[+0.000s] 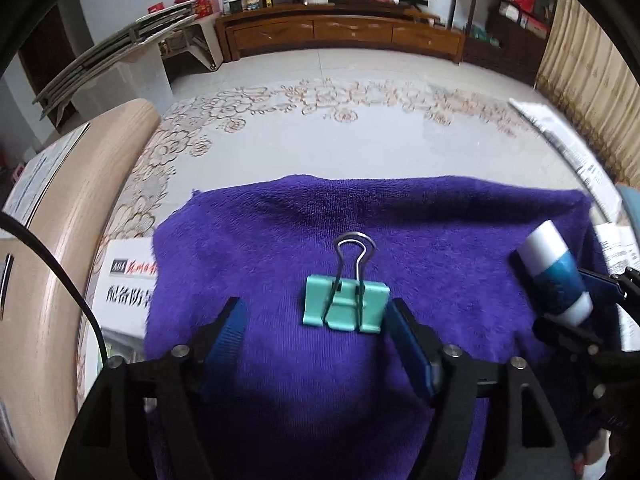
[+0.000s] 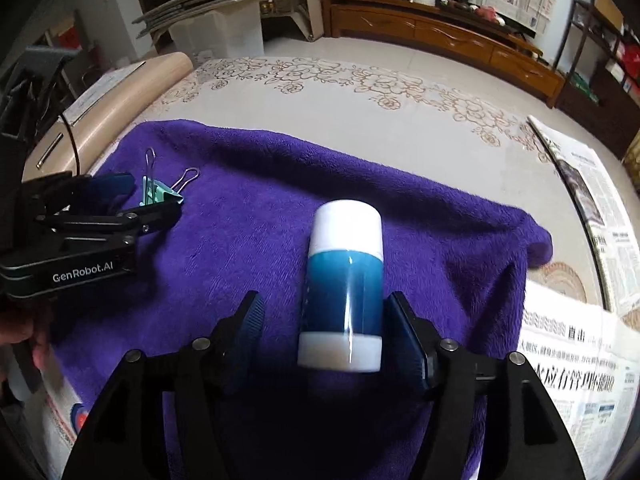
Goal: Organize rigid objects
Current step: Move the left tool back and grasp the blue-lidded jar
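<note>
A mint-green binder clip (image 1: pixel 345 303) with wire handles lies on a purple towel (image 1: pixel 440 232). My left gripper (image 1: pixel 316 316) is open around it; the clip sits against the right finger, clear of the left one. It also shows in the right wrist view (image 2: pixel 158 194), by the left gripper (image 2: pixel 132 200). A blue and white cylindrical tube (image 2: pixel 344 288) lies on the towel (image 2: pixel 248 220) between the fingers of my open right gripper (image 2: pixel 326 320), next to the right finger. The tube (image 1: pixel 556 272) and right gripper (image 1: pixel 580 304) show at the left wrist view's right edge.
The towel lies on a cream rug with a floral border (image 1: pixel 320 120). Newspapers (image 2: pixel 572 368) lie to the right and under the towel's left edge (image 1: pixel 124 280). A light wooden piece (image 1: pixel 60 220) stands at left. A wooden TV cabinet (image 1: pixel 340 32) is at the far wall.
</note>
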A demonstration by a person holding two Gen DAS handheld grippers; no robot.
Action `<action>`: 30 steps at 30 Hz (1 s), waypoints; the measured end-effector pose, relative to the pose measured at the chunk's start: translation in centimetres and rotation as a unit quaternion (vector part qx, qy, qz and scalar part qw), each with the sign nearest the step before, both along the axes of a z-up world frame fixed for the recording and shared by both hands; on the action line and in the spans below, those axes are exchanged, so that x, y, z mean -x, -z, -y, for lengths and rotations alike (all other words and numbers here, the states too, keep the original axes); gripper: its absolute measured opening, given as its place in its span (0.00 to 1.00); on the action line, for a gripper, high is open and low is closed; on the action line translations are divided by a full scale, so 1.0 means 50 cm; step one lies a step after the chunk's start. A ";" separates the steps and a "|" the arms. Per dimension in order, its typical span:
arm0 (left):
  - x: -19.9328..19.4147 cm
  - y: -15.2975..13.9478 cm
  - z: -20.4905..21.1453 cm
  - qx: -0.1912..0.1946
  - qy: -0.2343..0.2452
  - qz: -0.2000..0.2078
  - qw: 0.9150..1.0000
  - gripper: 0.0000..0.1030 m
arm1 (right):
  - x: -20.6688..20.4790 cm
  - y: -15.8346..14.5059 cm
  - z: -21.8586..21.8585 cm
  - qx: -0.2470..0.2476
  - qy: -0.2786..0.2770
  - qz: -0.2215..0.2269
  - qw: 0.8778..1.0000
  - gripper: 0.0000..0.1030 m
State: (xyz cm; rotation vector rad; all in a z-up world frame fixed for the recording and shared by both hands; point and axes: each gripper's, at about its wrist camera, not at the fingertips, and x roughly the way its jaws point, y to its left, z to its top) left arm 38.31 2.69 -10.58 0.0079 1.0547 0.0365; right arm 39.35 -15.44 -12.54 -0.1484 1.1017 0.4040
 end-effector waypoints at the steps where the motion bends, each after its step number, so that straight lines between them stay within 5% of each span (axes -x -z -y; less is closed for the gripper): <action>1: 0.016 -0.011 -0.002 0.006 -0.001 0.007 1.000 0.81 | 0.006 -0.011 0.008 -0.010 0.007 0.003 1.000 0.62; 4: 0.058 -0.040 -0.005 0.012 0.001 0.026 1.000 0.96 | 0.036 -0.050 0.028 -0.037 0.019 0.019 0.999 0.67; 5: 0.077 -0.051 -0.007 0.017 0.000 0.033 0.999 1.00 | 0.051 -0.064 0.034 -0.043 0.022 0.023 0.999 0.83; 7: 0.120 -0.069 -0.013 0.032 -0.002 0.042 0.999 1.00 | 0.087 -0.091 0.048 -0.054 0.034 0.033 0.997 1.00; 17: 0.337 -0.062 -0.017 0.070 0.024 0.036 0.997 1.00 | 0.320 -0.164 0.145 -0.089 0.103 0.062 0.989 1.00; 30: 0.396 0.013 0.018 0.024 0.035 0.026 0.999 0.99 | 0.408 -0.078 0.235 -0.017 0.185 0.050 0.981 1.00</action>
